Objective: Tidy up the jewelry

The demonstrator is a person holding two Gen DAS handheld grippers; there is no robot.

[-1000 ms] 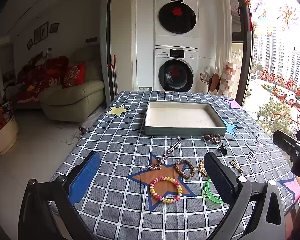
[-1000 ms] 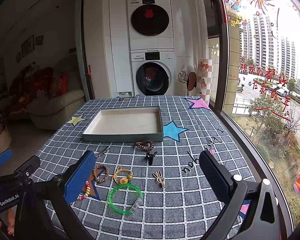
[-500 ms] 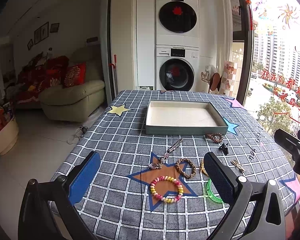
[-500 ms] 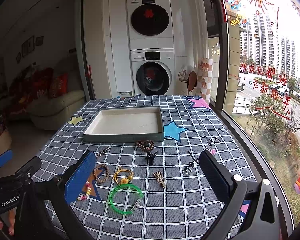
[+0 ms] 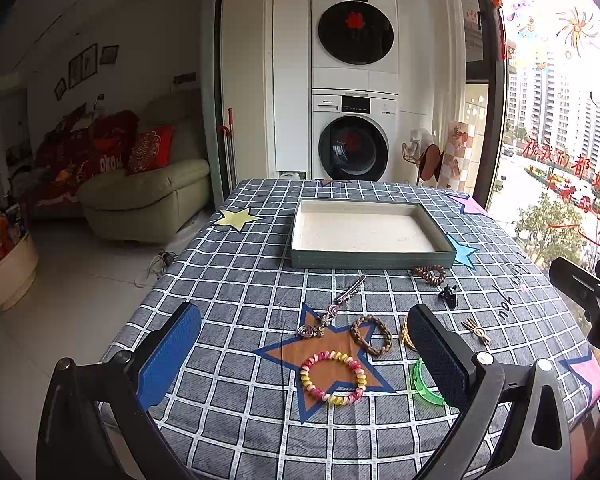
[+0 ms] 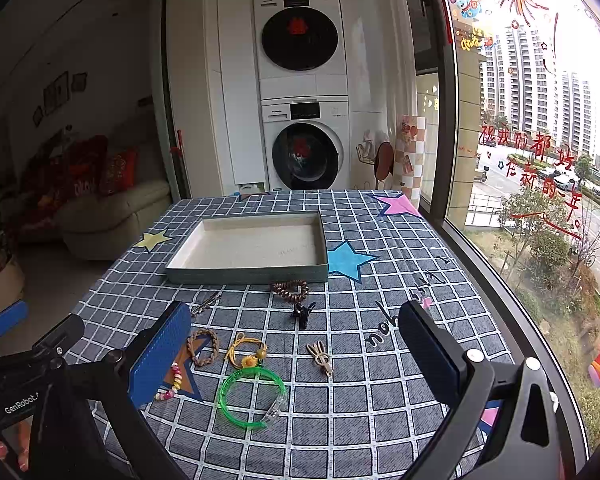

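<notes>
Left gripper [image 5: 304, 354] fingers spread wide, holding nothing; same for the right gripper [image 6: 294, 354]. Both hang above the near edge of the tabletop [image 5: 236, 272], grey cloth with a white grid and coloured stars. Between the left fingers, nearest: pastel bead bracelet [image 5: 333, 378], pink/yellow/white, lying flat on the orange star. Just past it, a brown braided ring [image 5: 371, 335] and a silver chain with a heart charm [image 5: 320, 322]. Between the right fingers, nearest: translucent green bangle [image 6: 252, 396], open loop with a clear clasp. Beyond that, a yellow cord tie with a sunflower charm [image 6: 246, 352] and a beige bunny clip [image 6: 320, 356]. Further out: black claw clip [image 6: 303, 313], silver hair clip [image 6: 206, 303], brown spiral hair tie [image 6: 290, 289] touching the front wall of the tray [image 6: 244, 275]. Tray is shallow, grey-green outside, white inside, no jewelry in it, far centre ahead of both fingers.
</notes>
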